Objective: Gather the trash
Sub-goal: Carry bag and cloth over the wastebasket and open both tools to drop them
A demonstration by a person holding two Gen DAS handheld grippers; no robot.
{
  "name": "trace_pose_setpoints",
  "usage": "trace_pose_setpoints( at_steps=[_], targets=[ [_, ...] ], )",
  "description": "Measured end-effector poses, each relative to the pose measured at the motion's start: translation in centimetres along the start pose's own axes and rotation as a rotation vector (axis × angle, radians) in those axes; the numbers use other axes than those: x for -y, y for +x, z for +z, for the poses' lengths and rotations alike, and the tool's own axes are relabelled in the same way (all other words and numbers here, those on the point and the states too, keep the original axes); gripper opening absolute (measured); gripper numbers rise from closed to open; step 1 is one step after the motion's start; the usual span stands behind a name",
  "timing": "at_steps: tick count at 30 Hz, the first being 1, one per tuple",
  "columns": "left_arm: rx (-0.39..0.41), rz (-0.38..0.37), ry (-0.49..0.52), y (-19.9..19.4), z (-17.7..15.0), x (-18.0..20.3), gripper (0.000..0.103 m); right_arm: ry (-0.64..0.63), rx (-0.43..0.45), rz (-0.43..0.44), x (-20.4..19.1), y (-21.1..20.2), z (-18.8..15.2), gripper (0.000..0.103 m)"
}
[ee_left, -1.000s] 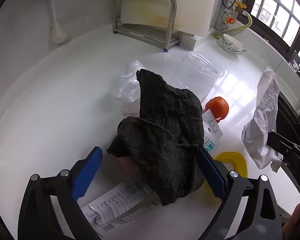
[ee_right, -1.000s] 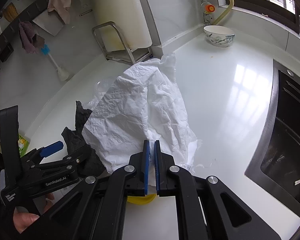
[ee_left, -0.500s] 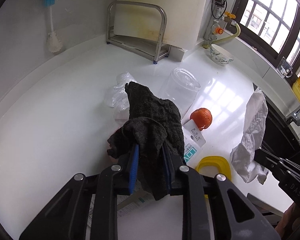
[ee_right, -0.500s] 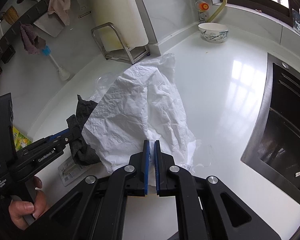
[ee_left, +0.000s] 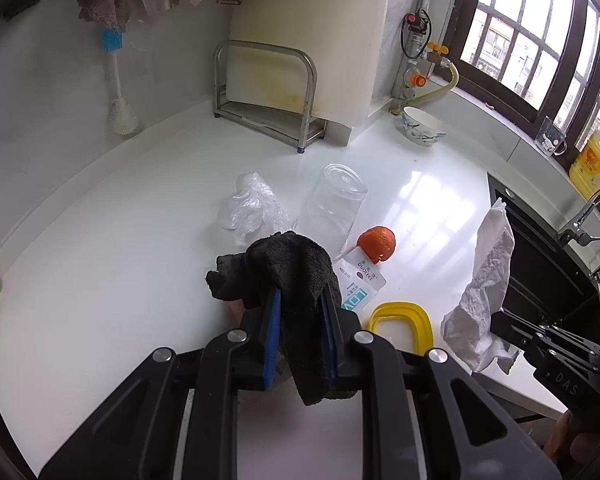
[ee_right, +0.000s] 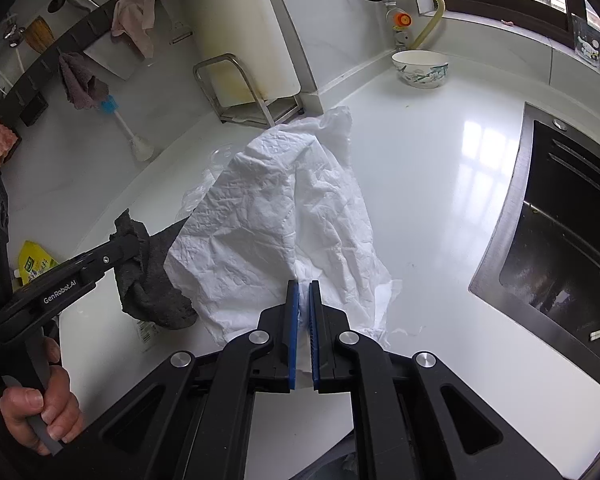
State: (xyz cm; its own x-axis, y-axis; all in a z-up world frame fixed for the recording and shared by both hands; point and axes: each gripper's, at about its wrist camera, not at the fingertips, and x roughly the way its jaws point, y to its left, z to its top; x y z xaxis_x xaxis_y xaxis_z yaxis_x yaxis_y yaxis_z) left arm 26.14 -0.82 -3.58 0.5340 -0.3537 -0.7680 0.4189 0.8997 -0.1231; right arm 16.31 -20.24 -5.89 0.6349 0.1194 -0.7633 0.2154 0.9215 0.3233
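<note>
The left gripper (ee_left: 300, 300) is clamped on a dark rag (ee_left: 284, 272), which bunches between its blue pads and hangs above the white counter (ee_left: 100, 260). From the right wrist view the same rag (ee_right: 152, 280) droops from the left gripper (ee_right: 130, 246), with the person's left hand (ee_right: 40, 408) wrapped around the handle. The right gripper (ee_right: 303, 292) is squeezed on a crumpled white paper towel (ee_right: 276, 232), whose bulk rises ahead of the pads. In the left wrist view that paper towel (ee_left: 480, 292) hangs to the right of the rag, held up by the right gripper, whose fingertips are hidden there.

Just to the right of the rag and lower down, a yellow lid (ee_left: 400, 324) lies flat on the counter. A white packet with printed text (ee_left: 360, 280) lies between the lid and the rag. Just beyond the packet sits an orange (ee_left: 377, 243), touching the packet's far edge. A clear plastic jar (ee_left: 332, 208) lies tipped behind the rag, and a crumpled clear plastic bag (ee_left: 252, 208) sits beside the jar on its left. Farther back from the rag, a metal rack (ee_left: 266, 92) stands against the wall, and a white bowl (ee_left: 422, 126) rests near the corner by the window. A dark sink (ee_right: 560, 220) is set into the counter to the right of the paper towel.
</note>
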Motion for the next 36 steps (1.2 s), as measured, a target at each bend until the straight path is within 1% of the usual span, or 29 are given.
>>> trace_pose_setpoints(
  at_steps=[9,13,18,23,28,36],
  targets=[
    [0.017,0.047,0.036,-3.5,-1.9,2.0,0.018,-0.006,0.025,0.043,0.0,-2.6,-2.0,0.005],
    [0.031,0.047,0.040,-5.7,-3.0,3.4,0.018,-0.025,0.025,0.061,0.3,-4.2,-3.1,0.005],
    [0.047,0.040,0.053,-8.4,-4.6,6.1,0.018,-0.035,0.027,0.079,1.3,-6.6,-4.5,0.005],
    [0.041,0.018,0.046,-10.3,-6.6,9.2,0.018,-0.048,0.015,0.087,3.1,-9.0,-6.5,0.005],
    [0.027,0.007,0.064,-11.4,-8.9,12.9,0.018,-0.048,-0.011,0.088,5.5,-10.9,-9.0,0.005],
    [-0.029,-0.019,0.085,-10.7,-13.5,18.1,0.018,-0.043,-0.081,0.066,9.6,-12.7,-13.8,0.005]
  ],
)
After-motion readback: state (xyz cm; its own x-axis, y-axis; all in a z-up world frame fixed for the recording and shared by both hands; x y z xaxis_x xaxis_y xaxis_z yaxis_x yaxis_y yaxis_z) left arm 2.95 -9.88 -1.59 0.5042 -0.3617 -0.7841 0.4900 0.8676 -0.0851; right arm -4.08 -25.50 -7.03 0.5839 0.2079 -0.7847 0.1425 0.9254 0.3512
